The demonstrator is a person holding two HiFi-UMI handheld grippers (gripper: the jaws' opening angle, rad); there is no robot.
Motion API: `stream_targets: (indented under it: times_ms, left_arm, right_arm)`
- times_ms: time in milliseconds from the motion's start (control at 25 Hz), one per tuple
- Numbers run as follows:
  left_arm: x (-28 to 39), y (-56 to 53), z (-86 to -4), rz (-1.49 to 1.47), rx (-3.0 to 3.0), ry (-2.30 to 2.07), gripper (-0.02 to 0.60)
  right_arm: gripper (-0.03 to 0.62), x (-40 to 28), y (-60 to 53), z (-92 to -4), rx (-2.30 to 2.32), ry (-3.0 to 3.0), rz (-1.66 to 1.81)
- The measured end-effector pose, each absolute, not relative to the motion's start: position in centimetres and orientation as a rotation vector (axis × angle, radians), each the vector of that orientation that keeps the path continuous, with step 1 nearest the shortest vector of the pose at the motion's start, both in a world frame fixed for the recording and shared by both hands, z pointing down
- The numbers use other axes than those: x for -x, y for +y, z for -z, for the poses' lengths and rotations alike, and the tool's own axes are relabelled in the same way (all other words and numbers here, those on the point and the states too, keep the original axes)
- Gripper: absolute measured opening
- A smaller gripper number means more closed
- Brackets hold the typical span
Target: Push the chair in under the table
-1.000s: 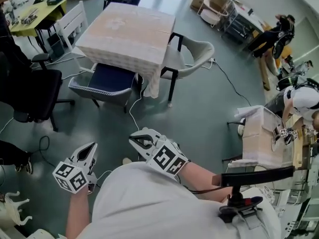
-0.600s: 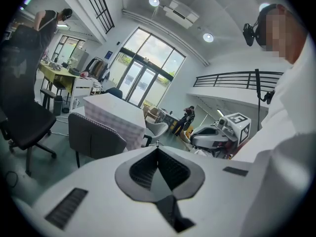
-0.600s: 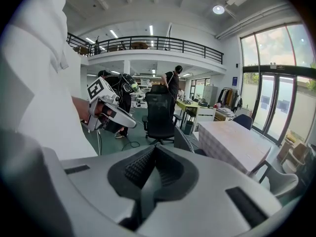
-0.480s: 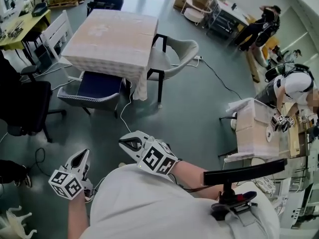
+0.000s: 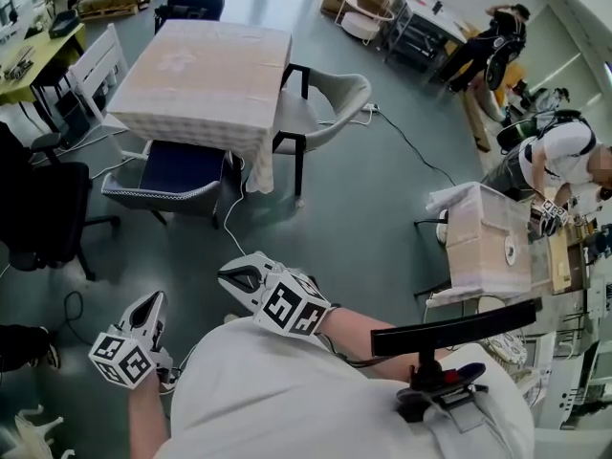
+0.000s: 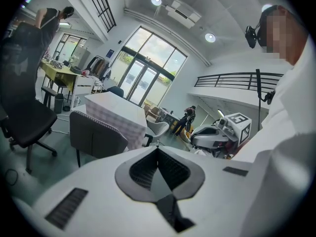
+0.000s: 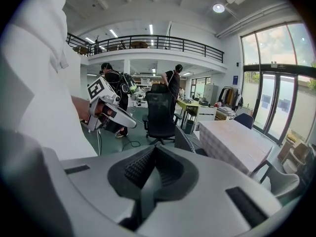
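Note:
A square table under a pale cloth stands across the floor ahead. At its near side is a dark blue chair with a grey patterned back, its seat half under the cloth. A cream armchair stands at the table's right side. My left gripper and right gripper hover close to my body, far from the chair, both shut and empty. The left gripper view shows the chair back, the table and shut jaws. The right gripper view shows the table and the chair.
A black office chair stands at the left, a white chair beside the table. Cables trail over the floor. A small table with a box and a person are at the right.
The head view has shifted, so the table and chairs sit a little further left in the picture. Both grippers stay shut and keep their places.

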State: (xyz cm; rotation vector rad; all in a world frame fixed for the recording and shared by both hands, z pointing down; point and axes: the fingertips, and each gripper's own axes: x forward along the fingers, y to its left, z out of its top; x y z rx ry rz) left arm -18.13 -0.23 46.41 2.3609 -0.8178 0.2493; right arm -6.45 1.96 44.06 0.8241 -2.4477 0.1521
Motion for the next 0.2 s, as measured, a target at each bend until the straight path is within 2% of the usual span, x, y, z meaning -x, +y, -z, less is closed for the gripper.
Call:
stream_targets:
  times_ms: [200]
  left_arm:
    - [18.87, -0.55, -46.31, -0.254, -2.346, -0.831, 0.012]
  right_arm:
    - [0.014, 7.16, 1.49, -43.91, -0.805, -2.454, -0.153]
